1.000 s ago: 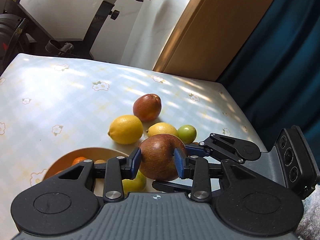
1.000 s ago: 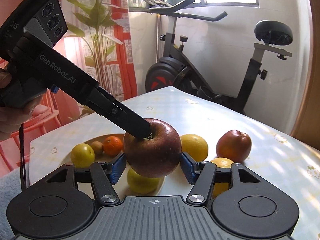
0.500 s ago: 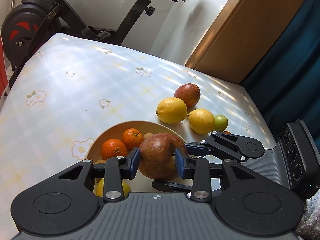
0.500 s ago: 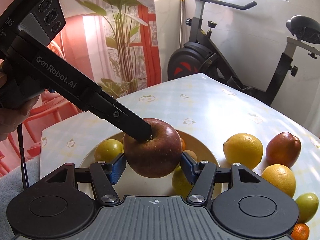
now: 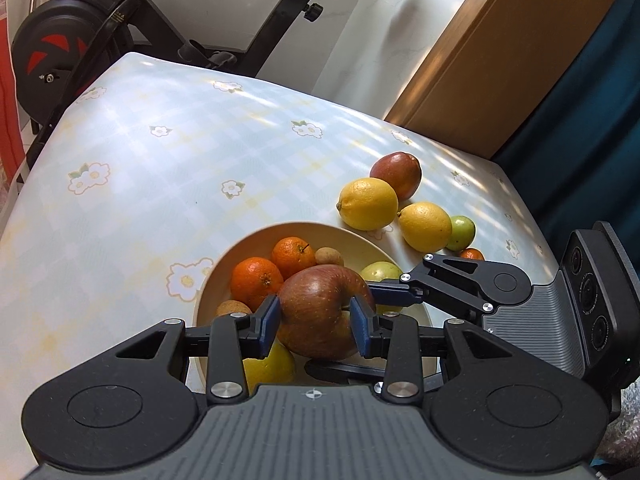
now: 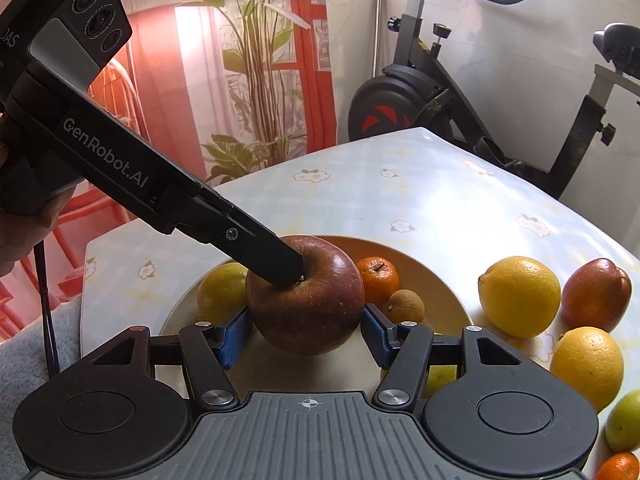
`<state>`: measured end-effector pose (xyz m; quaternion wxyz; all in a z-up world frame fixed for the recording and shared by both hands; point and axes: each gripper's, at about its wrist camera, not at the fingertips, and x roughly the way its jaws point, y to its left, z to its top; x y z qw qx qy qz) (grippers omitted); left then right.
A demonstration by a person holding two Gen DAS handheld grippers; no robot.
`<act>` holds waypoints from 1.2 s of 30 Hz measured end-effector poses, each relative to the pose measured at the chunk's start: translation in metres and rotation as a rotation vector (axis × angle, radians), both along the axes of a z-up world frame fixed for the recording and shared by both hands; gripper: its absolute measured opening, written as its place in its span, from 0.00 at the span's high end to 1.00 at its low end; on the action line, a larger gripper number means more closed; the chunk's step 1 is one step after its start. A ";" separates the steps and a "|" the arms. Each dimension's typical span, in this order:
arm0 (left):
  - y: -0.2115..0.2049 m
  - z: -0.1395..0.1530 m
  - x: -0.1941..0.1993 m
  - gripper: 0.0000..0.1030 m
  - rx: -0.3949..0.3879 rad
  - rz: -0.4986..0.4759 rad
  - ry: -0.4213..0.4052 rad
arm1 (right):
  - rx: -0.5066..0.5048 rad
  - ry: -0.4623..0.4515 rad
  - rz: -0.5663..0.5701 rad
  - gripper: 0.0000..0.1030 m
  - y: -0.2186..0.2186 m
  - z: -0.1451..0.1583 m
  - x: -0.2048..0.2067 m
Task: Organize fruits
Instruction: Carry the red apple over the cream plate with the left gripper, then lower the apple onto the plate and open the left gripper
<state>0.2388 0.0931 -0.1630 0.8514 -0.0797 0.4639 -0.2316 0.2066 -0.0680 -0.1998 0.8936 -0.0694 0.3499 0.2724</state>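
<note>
Both grippers clamp one red apple (image 5: pixel 326 312) above a cream bowl (image 5: pixel 360 236) on the flowered tabletop (image 5: pixel 168 168).

Left gripper (image 5: pixel 316 326): its blue pads press the apple's two flanks, jaws clamped on the fruit. In the right wrist view one black finger (image 6: pixel 276 260) of this gripper reaches the apple's stem hollow, and the holder's hand (image 6: pixel 24 236) shows at the left edge.

Right gripper (image 6: pixel 308 334): its jaws stand wider, blue pads against the apple's widest part, likewise clamped on it. In the left wrist view this gripper enters from the right, one blue pad (image 5: pixel 390 294) meeting the apple.

In the bowl, beyond the left jaws: two mandarins (image 5: pixel 276 268), a small brown fruit (image 5: pixel 329 257), another (image 5: pixel 234 308) at the left pad, a green-yellow fruit (image 5: pixel 380 272) to the right, and a yellow fruit (image 5: pixel 268 366) beneath the apple.

On the tabletop outside the bowl, beyond and right of the left jaws: two lemons (image 5: pixel 368 204), a red mango (image 5: pixel 396 176) touching the farther lemon, a small green fruit (image 5: pixel 462 232) beside the nearer lemon, and a mandarin (image 5: pixel 472 254) partly hidden by the right gripper.

An exercise bike (image 6: pixel 420 104) stands beyond the tabletop.
</note>
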 end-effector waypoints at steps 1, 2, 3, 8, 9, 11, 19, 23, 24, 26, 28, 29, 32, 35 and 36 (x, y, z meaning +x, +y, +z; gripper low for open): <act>0.000 -0.001 0.001 0.62 0.002 0.001 0.005 | 0.005 0.008 -0.002 0.46 0.000 -0.001 0.000; 0.001 -0.003 0.001 0.62 0.002 0.002 0.007 | 0.012 0.012 -0.004 0.46 -0.001 -0.003 0.000; 0.001 -0.004 0.001 0.62 0.002 -0.001 0.003 | 0.020 0.014 -0.007 0.46 -0.002 -0.004 0.001; 0.004 -0.006 0.001 0.61 0.000 0.004 0.001 | 0.062 0.039 -0.013 0.46 -0.005 -0.008 0.003; 0.004 -0.006 0.001 0.61 0.002 0.004 0.003 | 0.073 0.044 -0.018 0.45 -0.006 -0.009 0.004; 0.003 -0.006 0.001 0.60 0.008 0.005 0.002 | 0.074 0.045 -0.020 0.46 -0.007 -0.009 0.003; -0.002 -0.005 -0.001 0.51 0.049 0.013 -0.012 | 0.059 0.054 -0.034 0.45 -0.005 -0.006 0.003; -0.006 -0.003 -0.001 0.49 0.083 0.011 -0.033 | 0.022 0.023 -0.031 0.41 -0.004 -0.003 -0.002; -0.007 -0.002 -0.001 0.49 0.090 0.011 -0.033 | 0.020 0.019 -0.029 0.41 -0.005 -0.001 -0.003; -0.008 -0.002 -0.001 0.49 0.098 0.010 -0.035 | 0.012 -0.005 -0.021 0.41 -0.007 0.003 -0.008; -0.008 -0.001 -0.001 0.49 0.105 0.010 -0.038 | 0.003 -0.035 -0.014 0.41 -0.012 0.009 -0.015; -0.009 -0.001 -0.002 0.49 0.109 0.011 -0.040 | 0.003 -0.045 -0.014 0.42 -0.015 0.011 -0.017; -0.010 -0.001 -0.005 0.49 0.124 0.014 -0.049 | 0.017 -0.076 -0.037 0.42 -0.032 0.021 -0.026; -0.009 -0.001 -0.006 0.49 0.125 0.022 -0.044 | 0.038 -0.090 -0.081 0.42 -0.051 0.028 -0.032; -0.009 -0.001 -0.006 0.49 0.126 0.024 -0.041 | 0.047 -0.098 -0.101 0.42 -0.059 0.030 -0.034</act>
